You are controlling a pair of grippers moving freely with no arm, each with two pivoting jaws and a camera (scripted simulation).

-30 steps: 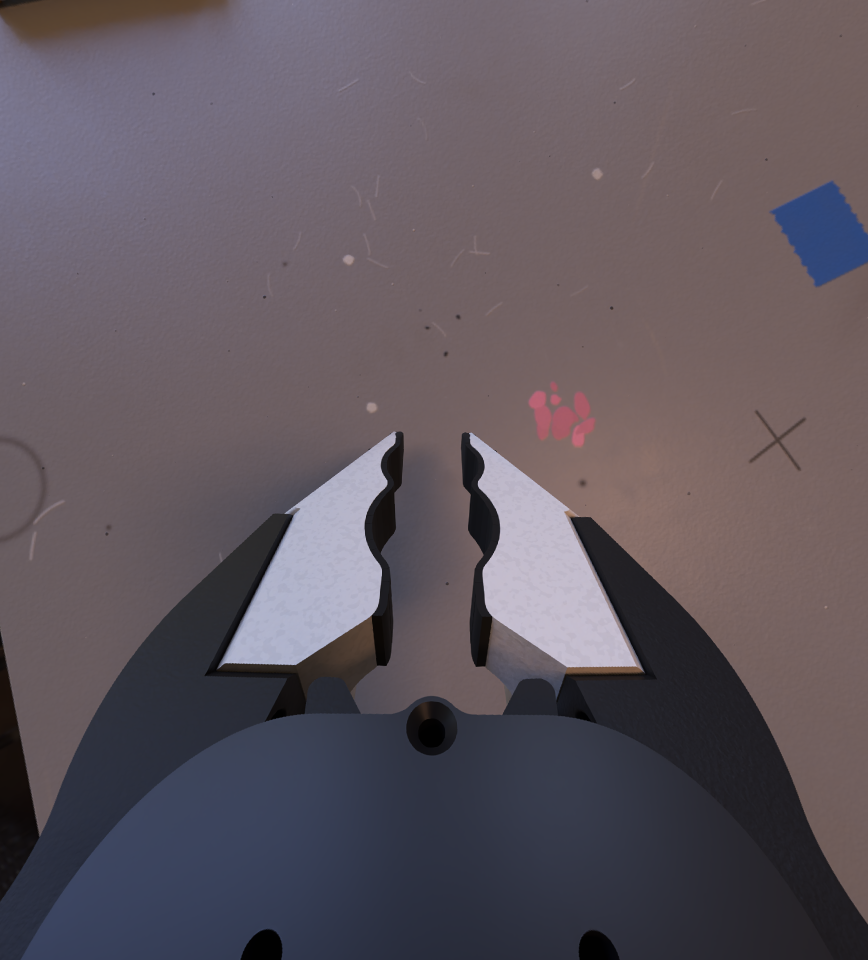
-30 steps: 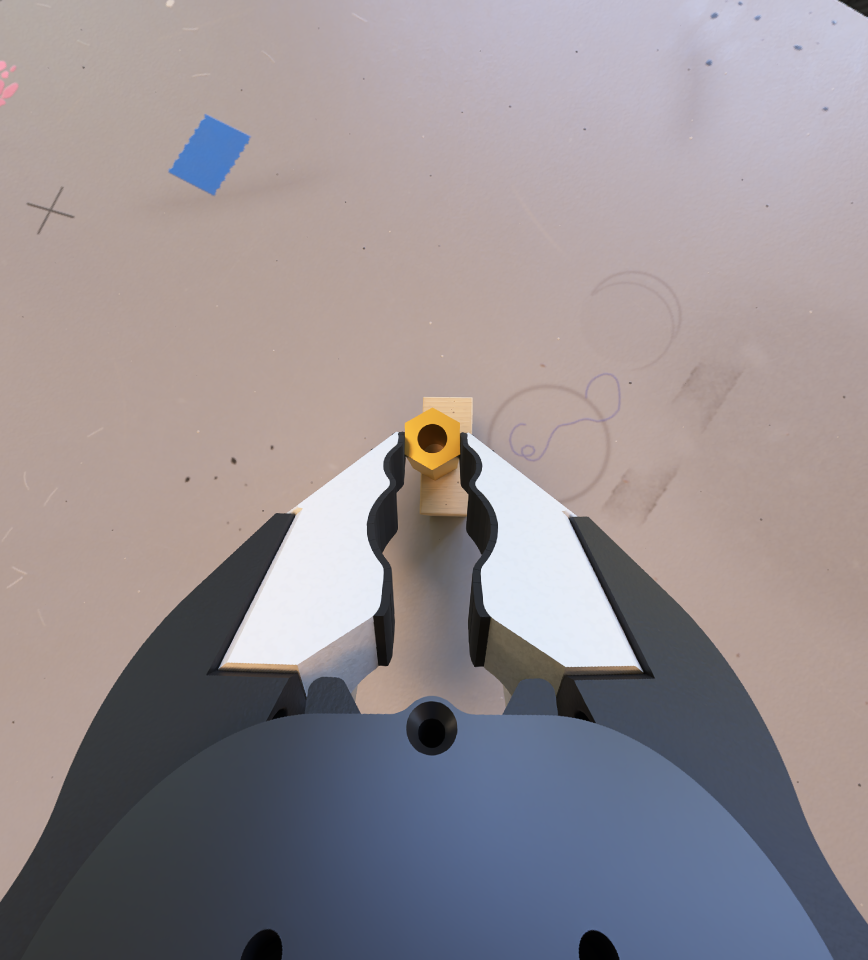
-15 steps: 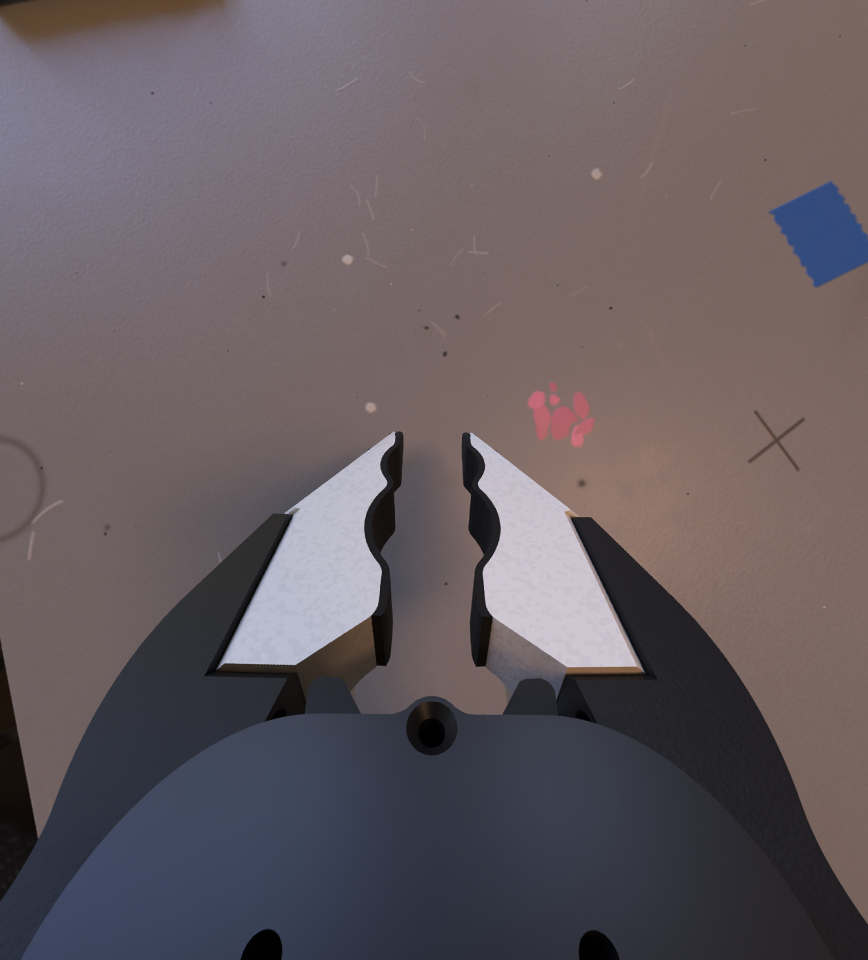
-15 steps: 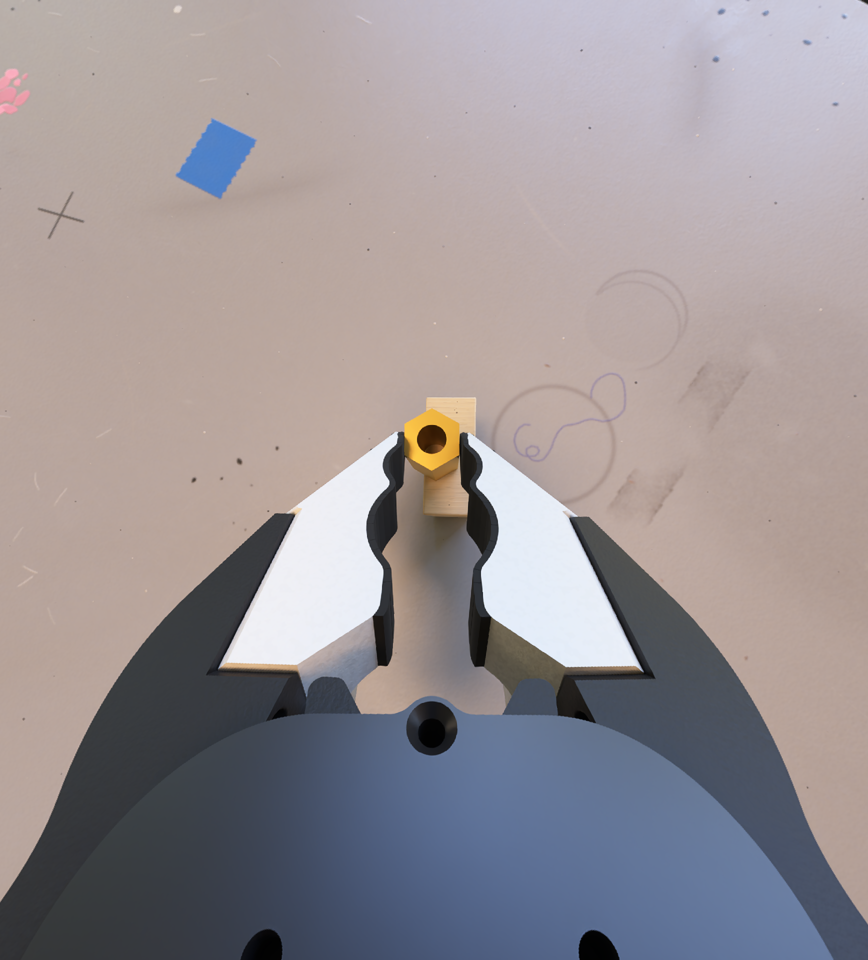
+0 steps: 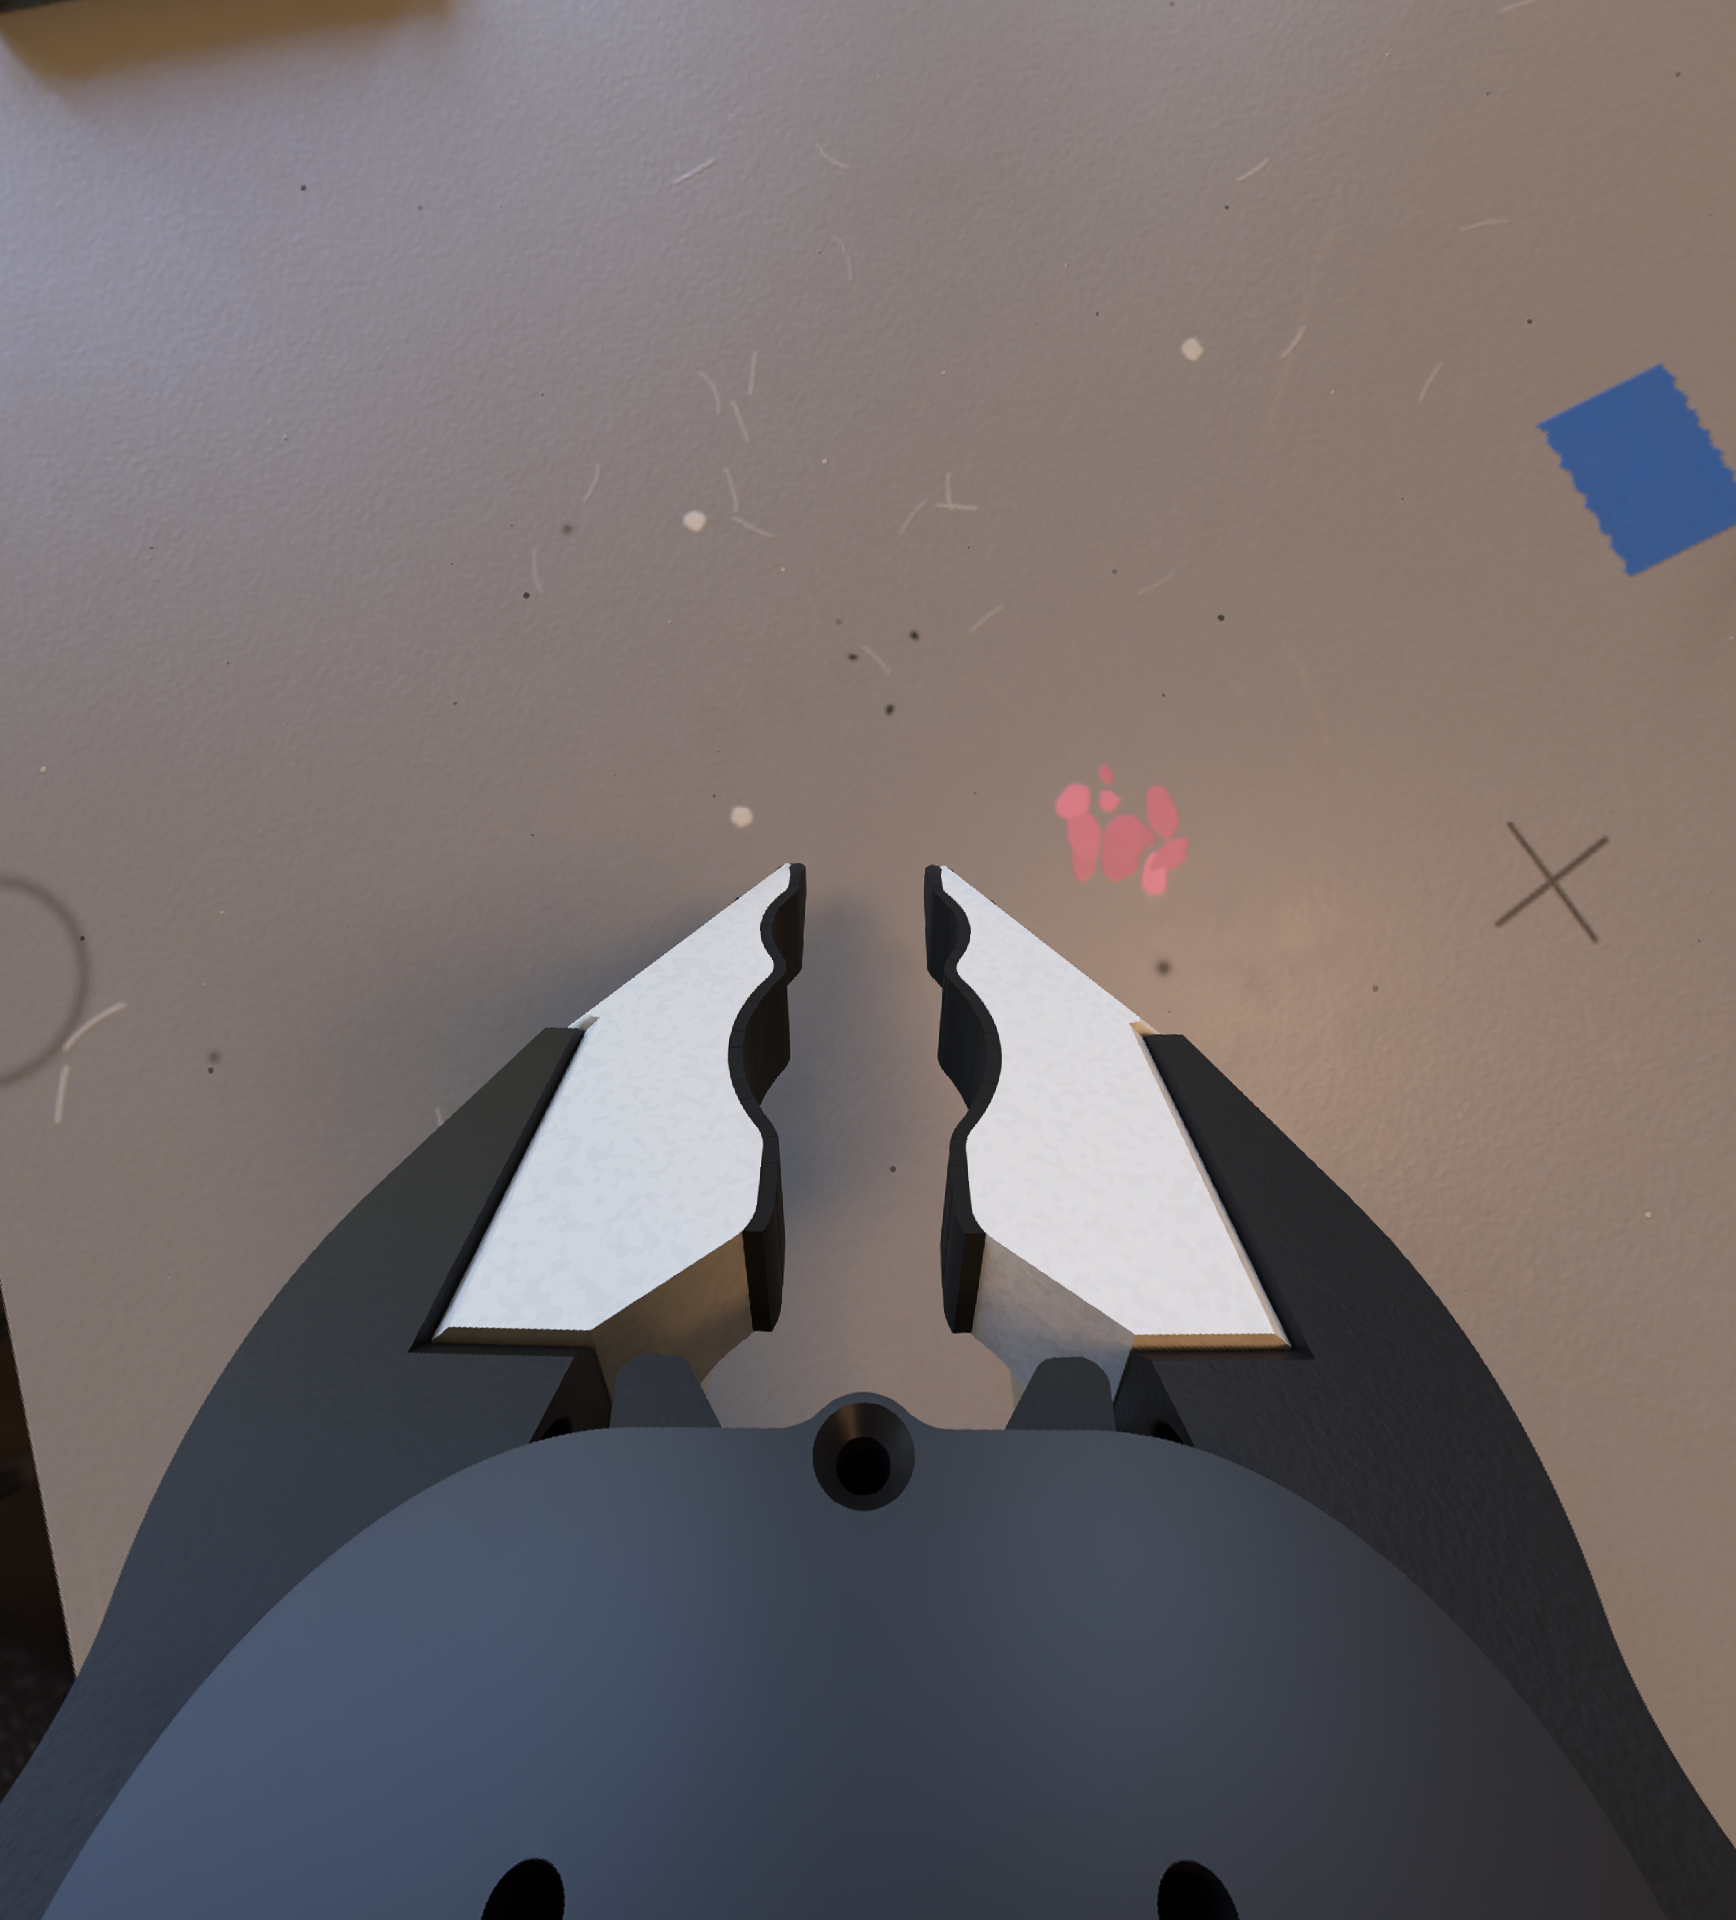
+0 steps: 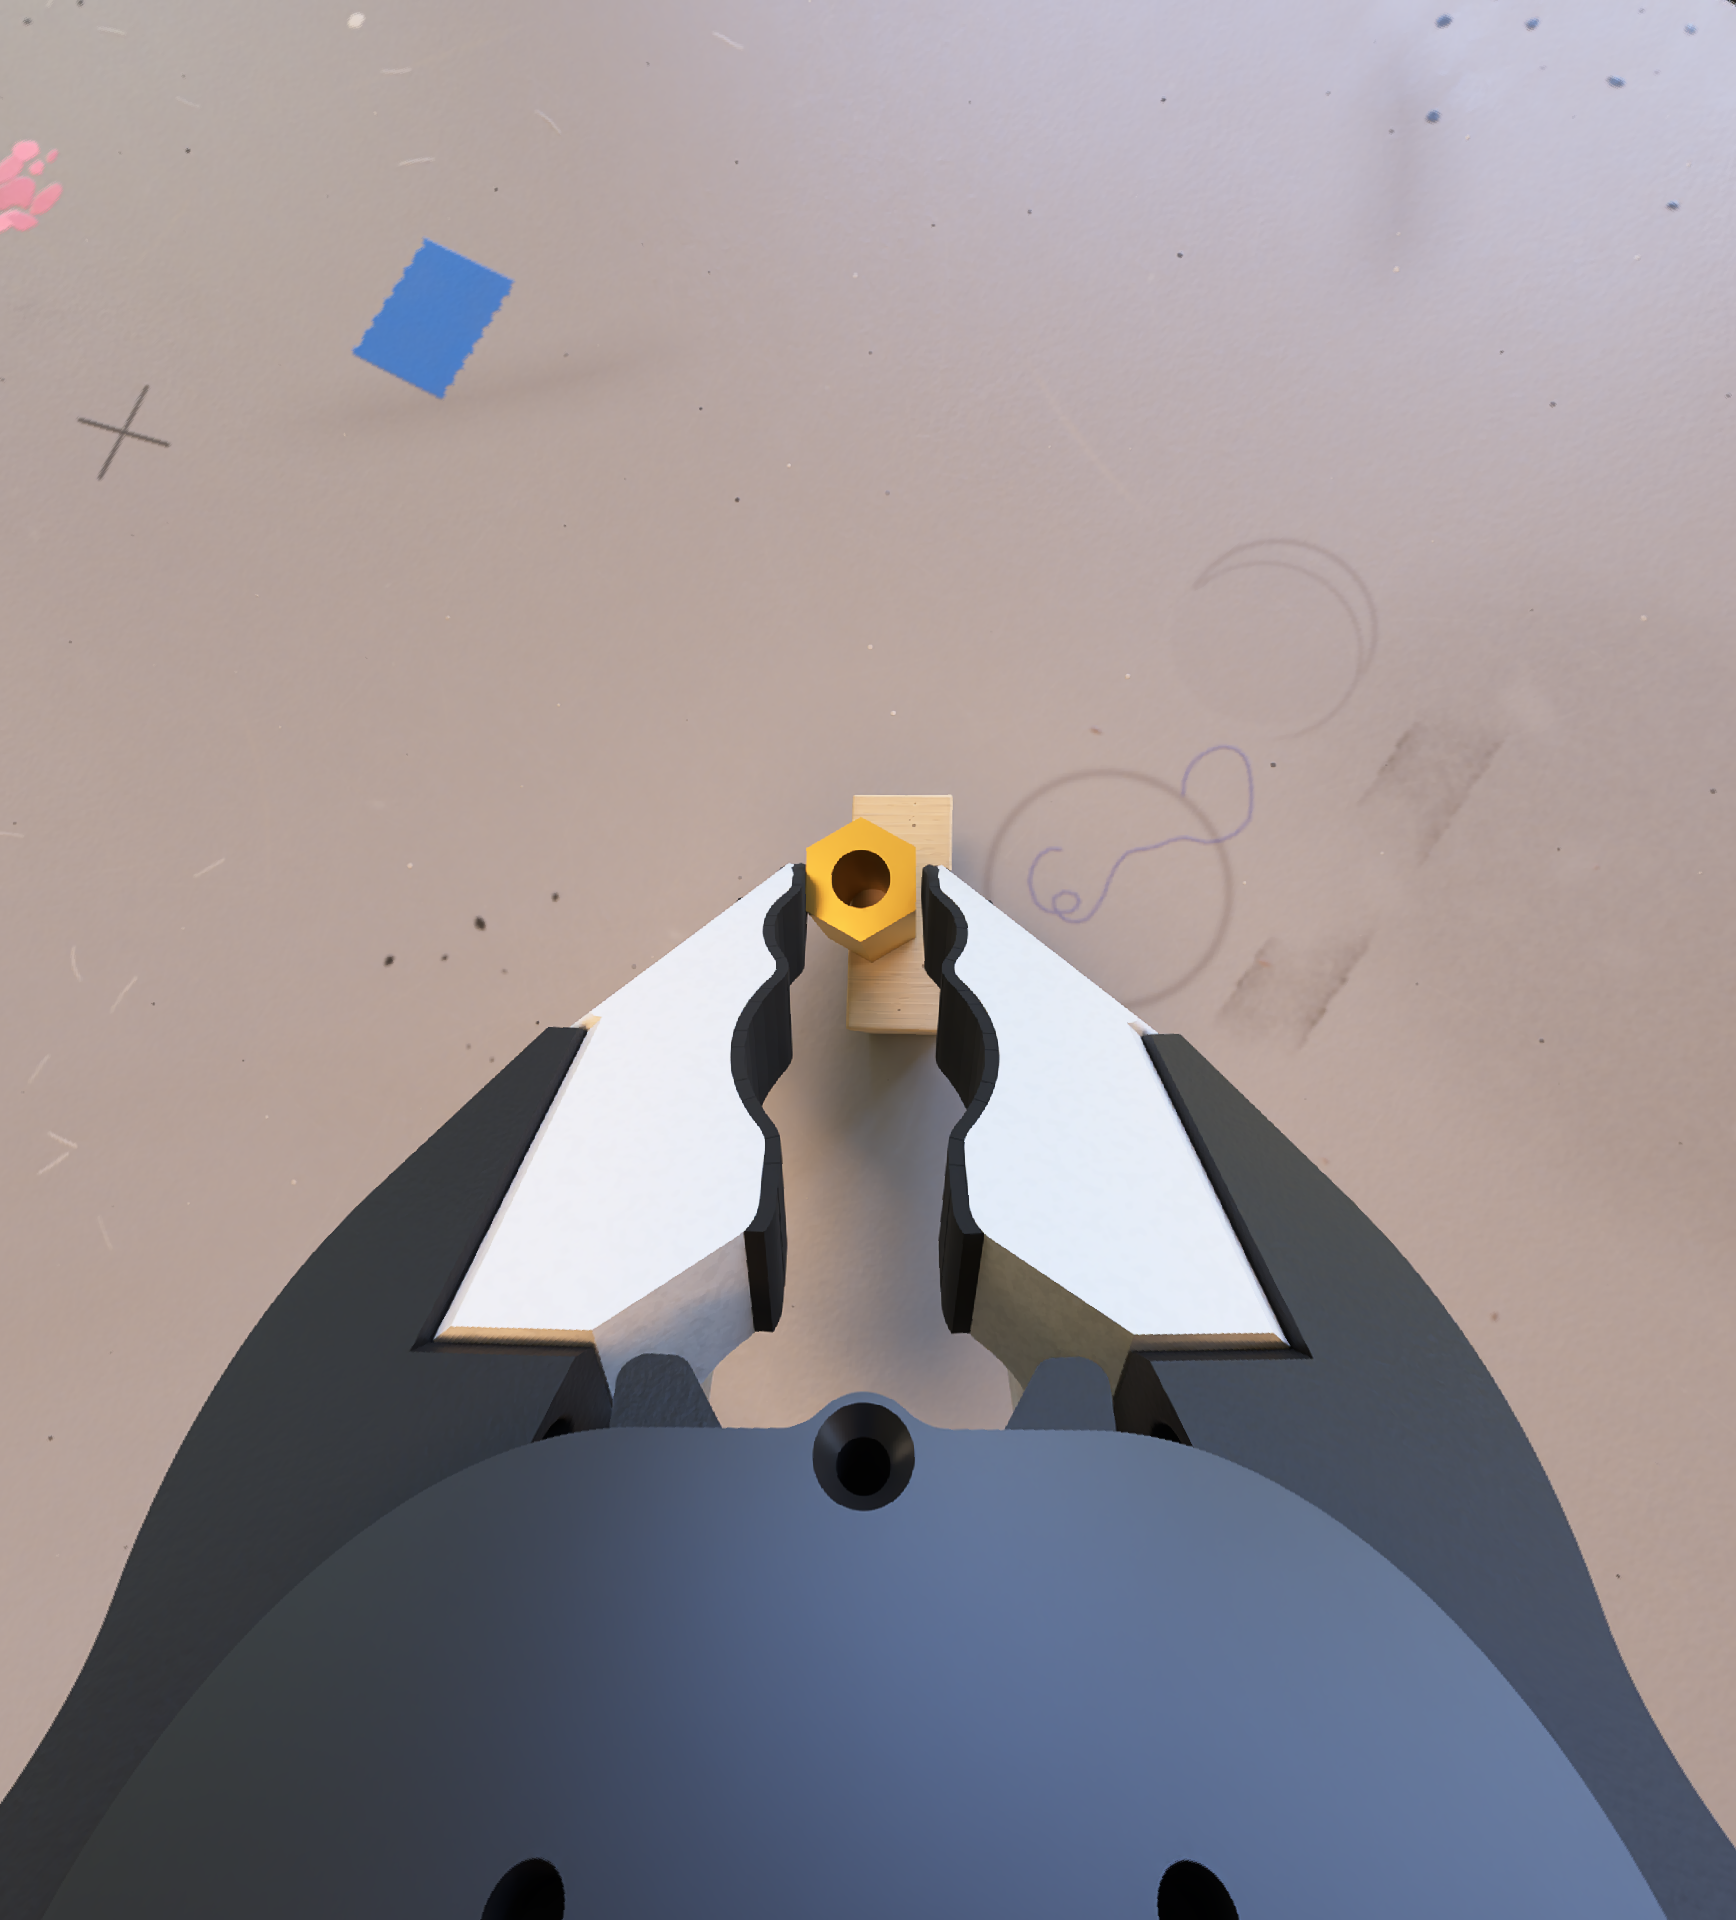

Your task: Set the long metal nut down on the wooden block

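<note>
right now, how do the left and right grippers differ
The right gripper clamps the long metal nut in its fingers; the left gripper holds nothing. The right gripper hangs above the wooden block; the left gripper above bare table. Both show the same finger gap.

The right gripper (image 6: 864, 883) has its jaws closed on the long metal nut (image 6: 861, 883), which stands bore-up between the tips. Directly beneath the jaws lies the wooden block (image 6: 893, 997) on the surface (image 6: 635, 623), partly covered by the nut.
</note>
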